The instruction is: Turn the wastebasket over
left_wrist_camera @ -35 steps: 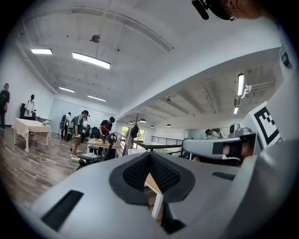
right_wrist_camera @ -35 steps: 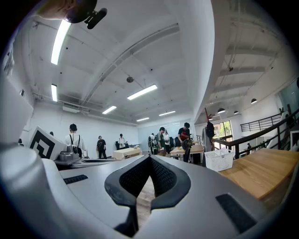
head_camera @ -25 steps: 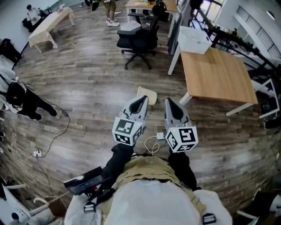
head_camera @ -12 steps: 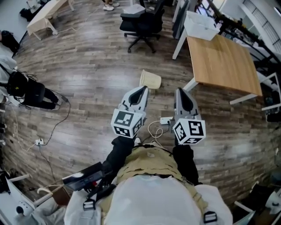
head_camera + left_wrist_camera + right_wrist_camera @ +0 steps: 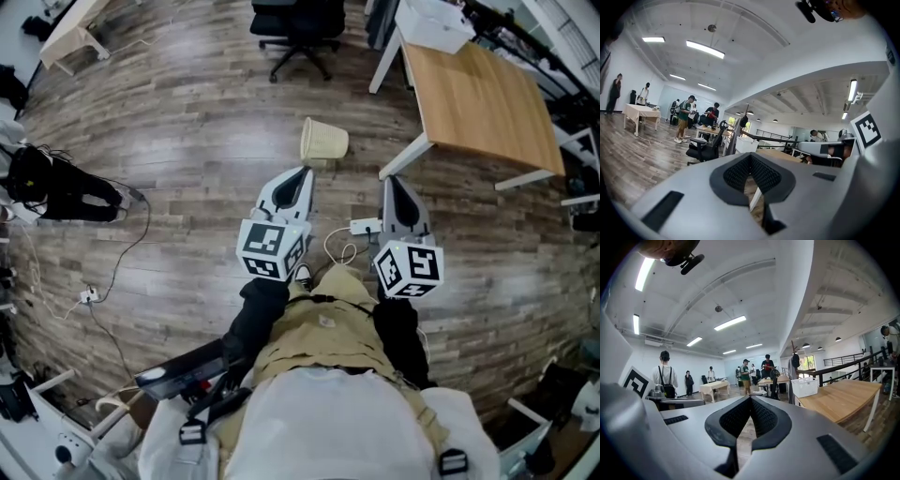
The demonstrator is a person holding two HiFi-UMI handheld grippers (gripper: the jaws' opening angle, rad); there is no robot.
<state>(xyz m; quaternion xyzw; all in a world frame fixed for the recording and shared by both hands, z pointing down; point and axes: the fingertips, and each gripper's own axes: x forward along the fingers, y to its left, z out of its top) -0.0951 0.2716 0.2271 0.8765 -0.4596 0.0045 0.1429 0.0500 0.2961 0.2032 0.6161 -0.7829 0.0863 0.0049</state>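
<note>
A small beige woven wastebasket (image 5: 324, 140) is on the wood floor ahead of me; it seems to lie on its side with its mouth to the left. My left gripper (image 5: 304, 172) points at it from just below, with a short gap between tip and basket. The right gripper (image 5: 391, 180) hangs level with the left one, to the basket's lower right. Both sets of jaws are shut and hold nothing. In the left gripper view (image 5: 750, 156) and the right gripper view (image 5: 750, 398) the pads meet at the tip, and the basket is hidden behind the gripper bodies.
A wooden desk (image 5: 483, 94) on white legs stands right of the basket, with a white crate (image 5: 433, 23) at its far end. A black office chair (image 5: 298, 23) is behind the basket. A power strip and cable (image 5: 364, 226) lie between the grippers. A black bag (image 5: 56, 192) lies at left.
Both grippers have sunk a little, jaws still shut. The head view has tipped further down, so the basket, the chair and the desk have slid up the picture.
</note>
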